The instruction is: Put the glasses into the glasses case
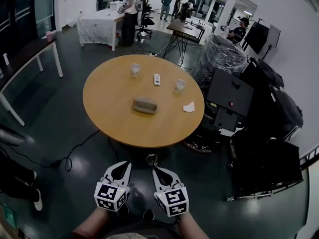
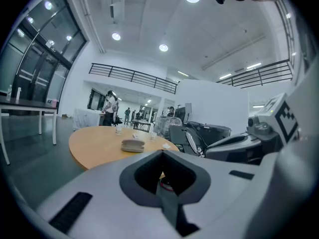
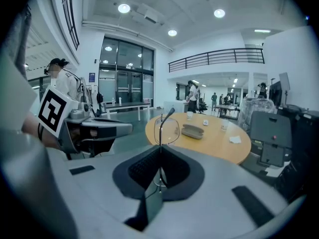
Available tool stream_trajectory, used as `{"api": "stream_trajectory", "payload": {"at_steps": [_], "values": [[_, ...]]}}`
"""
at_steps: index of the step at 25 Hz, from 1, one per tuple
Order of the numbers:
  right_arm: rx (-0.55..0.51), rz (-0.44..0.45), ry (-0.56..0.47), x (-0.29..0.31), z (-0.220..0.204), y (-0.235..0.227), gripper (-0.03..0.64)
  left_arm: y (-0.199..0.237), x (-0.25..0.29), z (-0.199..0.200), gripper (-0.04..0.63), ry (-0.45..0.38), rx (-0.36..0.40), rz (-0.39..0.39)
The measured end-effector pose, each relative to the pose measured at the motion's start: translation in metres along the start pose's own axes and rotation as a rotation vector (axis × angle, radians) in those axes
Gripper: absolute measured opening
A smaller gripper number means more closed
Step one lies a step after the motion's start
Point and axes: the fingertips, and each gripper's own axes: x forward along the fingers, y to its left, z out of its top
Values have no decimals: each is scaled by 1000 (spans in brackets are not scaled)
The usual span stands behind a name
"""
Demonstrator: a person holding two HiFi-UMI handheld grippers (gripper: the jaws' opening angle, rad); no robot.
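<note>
Bright ceiling lights (image 3: 124, 8), dim fisheye-warped edges.

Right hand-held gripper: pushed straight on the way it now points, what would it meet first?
Probably the round wooden table's near edge, ahead of the grey oblong glasses case; depth is unclear. It grips thin wire-rimmed glasses.

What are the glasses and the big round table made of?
The glasses: probably thin metal wire, dark and slender, with clear see-through lenses. The table: looks like wood or wood laminate, with a smooth warm tan top; which one, I can't tell.
</note>
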Motion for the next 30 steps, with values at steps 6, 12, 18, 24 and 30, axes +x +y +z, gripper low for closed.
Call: {"api": "stream_trajectory", "payload": {"at_steps": [6, 12, 18, 24, 30], "values": [[-3, -19, -16, 5, 9, -2, -6, 7, 2, 4, 6, -8, 0, -9], [4, -23, -21, 18, 15, 4, -6, 21, 3, 11, 6, -34, -8, -21], [16, -44, -17, 33, 19, 12, -6, 39, 2, 11, 6, -32, -13, -38], [44, -97, -11, 38, 17, 11, -5, 55, 0, 7, 6, -19, -15, -49], [62, -119, 5, 49, 16, -4, -5, 63, 14, 4, 6, 3, -19, -62]]}}
